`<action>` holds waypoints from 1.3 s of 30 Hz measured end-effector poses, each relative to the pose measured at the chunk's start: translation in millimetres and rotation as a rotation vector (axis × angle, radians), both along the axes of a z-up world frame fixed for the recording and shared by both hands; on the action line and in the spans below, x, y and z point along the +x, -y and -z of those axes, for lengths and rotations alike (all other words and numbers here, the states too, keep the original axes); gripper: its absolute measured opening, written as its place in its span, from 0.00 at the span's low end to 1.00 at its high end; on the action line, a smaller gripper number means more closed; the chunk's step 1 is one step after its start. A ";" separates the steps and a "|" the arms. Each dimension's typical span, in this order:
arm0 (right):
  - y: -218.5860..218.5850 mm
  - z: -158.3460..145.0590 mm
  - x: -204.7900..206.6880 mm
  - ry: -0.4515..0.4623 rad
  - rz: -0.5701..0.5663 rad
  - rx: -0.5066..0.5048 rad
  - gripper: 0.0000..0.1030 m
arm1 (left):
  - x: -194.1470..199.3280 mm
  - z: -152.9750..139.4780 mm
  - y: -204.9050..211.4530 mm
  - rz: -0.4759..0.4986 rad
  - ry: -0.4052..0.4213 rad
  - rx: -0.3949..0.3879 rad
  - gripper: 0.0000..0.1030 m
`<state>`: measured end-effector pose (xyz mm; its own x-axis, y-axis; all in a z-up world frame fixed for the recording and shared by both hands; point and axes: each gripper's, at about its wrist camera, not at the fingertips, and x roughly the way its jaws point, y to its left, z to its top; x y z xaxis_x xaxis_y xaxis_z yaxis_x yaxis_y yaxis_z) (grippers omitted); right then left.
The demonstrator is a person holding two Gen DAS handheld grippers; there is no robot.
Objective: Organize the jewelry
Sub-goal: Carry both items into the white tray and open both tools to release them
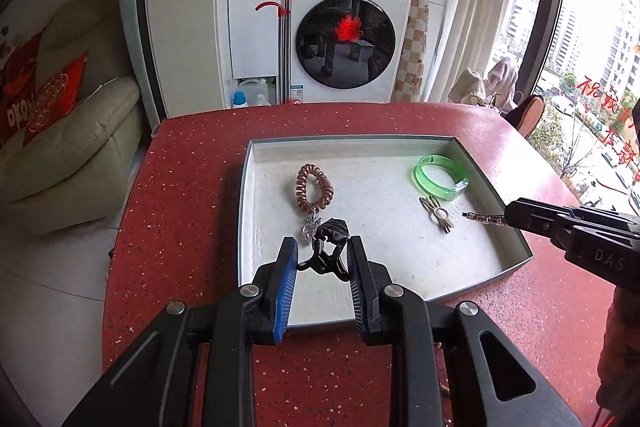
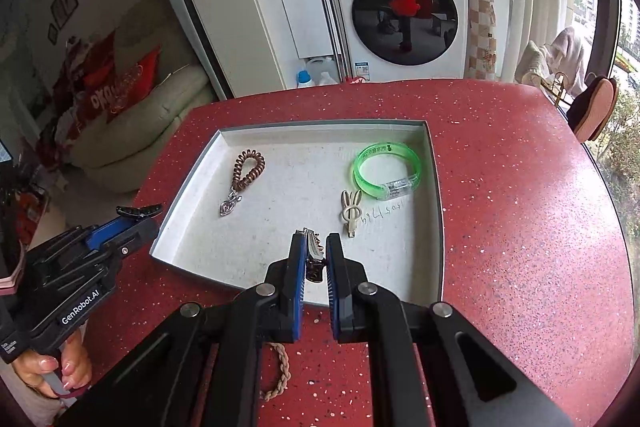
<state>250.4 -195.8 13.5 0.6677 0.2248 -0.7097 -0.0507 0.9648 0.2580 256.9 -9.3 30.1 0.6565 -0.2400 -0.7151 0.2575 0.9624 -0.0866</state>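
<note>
Both grippers angle down over the white tray [image 1: 514,259] on the red table. L gripper [image 1: 323,258] pinches a black claw clip [image 1: 326,247]; R gripper [image 2: 315,255] pinches a slim metal hair clip [image 2: 313,251], long axis pointing forward, lifted above the tray floor.

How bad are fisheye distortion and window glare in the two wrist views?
Left wrist: window at right blown out, tray edges bowed, corners vignetted. Right wrist: window a thin strip with mild glare, table edge curved; tray contents sharp in both.
</note>
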 end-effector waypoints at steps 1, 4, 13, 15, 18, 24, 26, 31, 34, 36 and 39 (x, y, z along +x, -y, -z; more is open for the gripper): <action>-2.0 0.5 6.5 0.000 0.001 0.000 0.11 | 6.9 1.4 1.5 -0.004 -0.002 0.005 0.42; -6.7 4.8 30.0 -0.001 0.003 0.000 0.11 | 27.8 7.6 5.3 -0.016 -0.016 0.014 0.42; -14.7 29.4 83.5 -0.030 0.016 -0.006 0.11 | 69.6 39.8 8.7 -0.061 -0.070 0.058 0.42; -17.3 35.5 87.7 -0.038 0.012 -0.021 0.11 | 72.8 46.6 9.2 -0.065 -0.082 0.068 0.42; -19.0 45.1 88.7 -0.057 0.010 -0.021 0.11 | 74.5 54.5 12.2 -0.060 -0.102 0.086 0.42; -18.9 56.6 85.0 -0.095 -0.003 -0.017 0.11 | 71.4 66.2 21.7 -0.045 -0.137 0.141 0.42; -16.3 61.6 84.6 -0.113 0.005 -0.011 0.11 | 71.2 69.7 24.5 -0.038 -0.151 0.152 0.43; -13.5 72.1 83.1 -0.149 0.016 0.005 0.11 | 70.7 69.0 28.2 -0.037 -0.140 0.177 0.43; -14.2 71.1 83.1 -0.164 0.013 0.000 0.13 | 70.0 68.6 28.1 -0.044 -0.138 0.178 0.43; -12.7 69.6 80.7 -0.165 0.015 0.024 0.13 | 69.2 68.0 27.3 -0.048 -0.141 0.172 0.43; -11.1 64.1 73.8 -0.150 0.017 0.044 0.20 | 67.3 65.9 27.2 -0.053 -0.136 0.163 0.43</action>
